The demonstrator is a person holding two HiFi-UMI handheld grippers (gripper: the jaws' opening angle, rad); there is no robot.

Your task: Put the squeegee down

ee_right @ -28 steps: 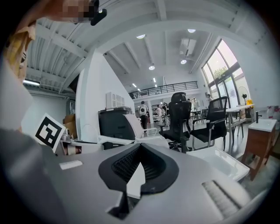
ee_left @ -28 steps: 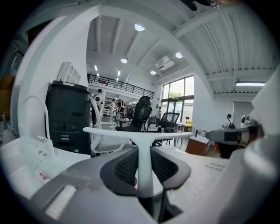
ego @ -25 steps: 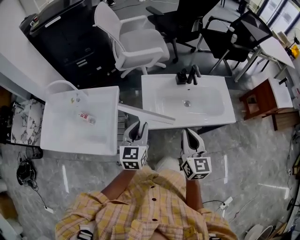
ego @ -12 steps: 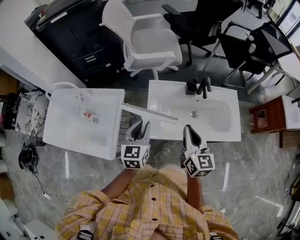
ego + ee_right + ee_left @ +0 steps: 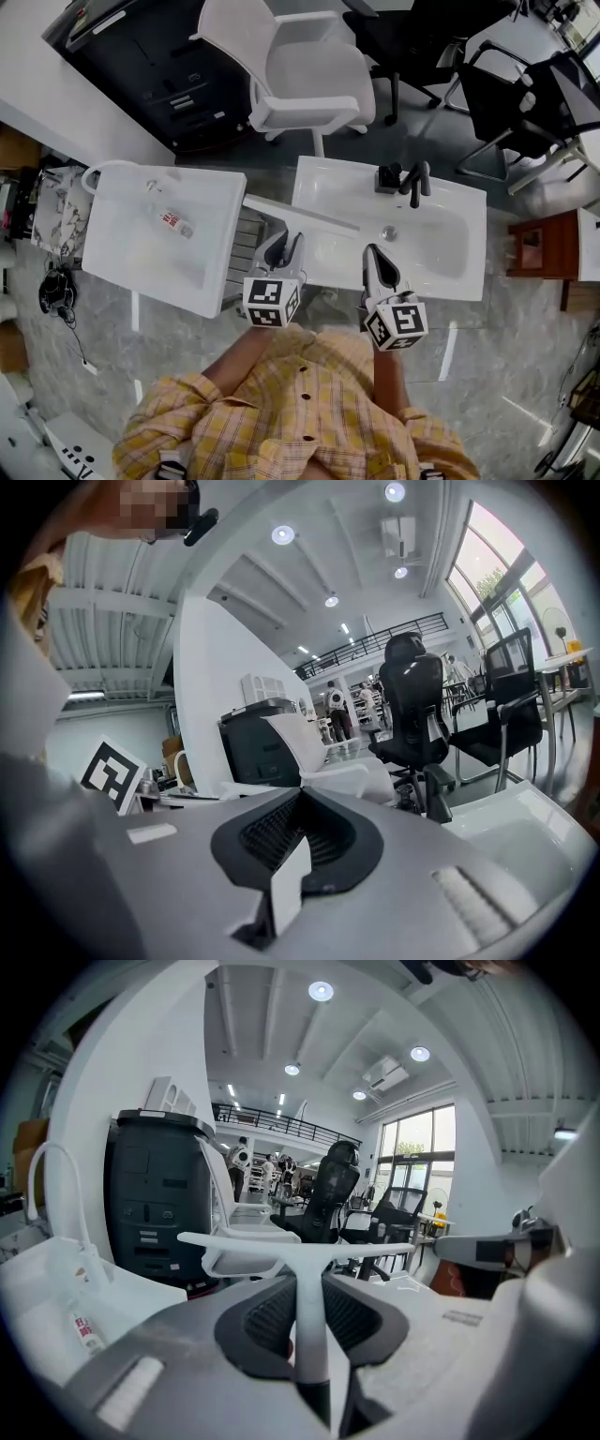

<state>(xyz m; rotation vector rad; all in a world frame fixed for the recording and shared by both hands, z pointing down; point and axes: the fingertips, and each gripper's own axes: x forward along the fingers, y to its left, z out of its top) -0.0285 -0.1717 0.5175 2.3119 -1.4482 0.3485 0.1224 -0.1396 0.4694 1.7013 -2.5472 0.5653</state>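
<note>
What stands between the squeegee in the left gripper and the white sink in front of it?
Nothing visible. The squeegee is held above the left edge of the sink, and the basin there is bare. The faucet sits at the far rim, away from it.

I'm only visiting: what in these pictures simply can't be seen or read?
- Print on the small bottle in the left sink: too small in the head view, blurred in the left gripper view.
- Lower end of the squeegee handle: hidden between the pads of the left gripper, left gripper view.
- Whether its blade touches the right sink: head view from above cannot tell.
- Black chair: cut off by the head view's right edge.
</note>
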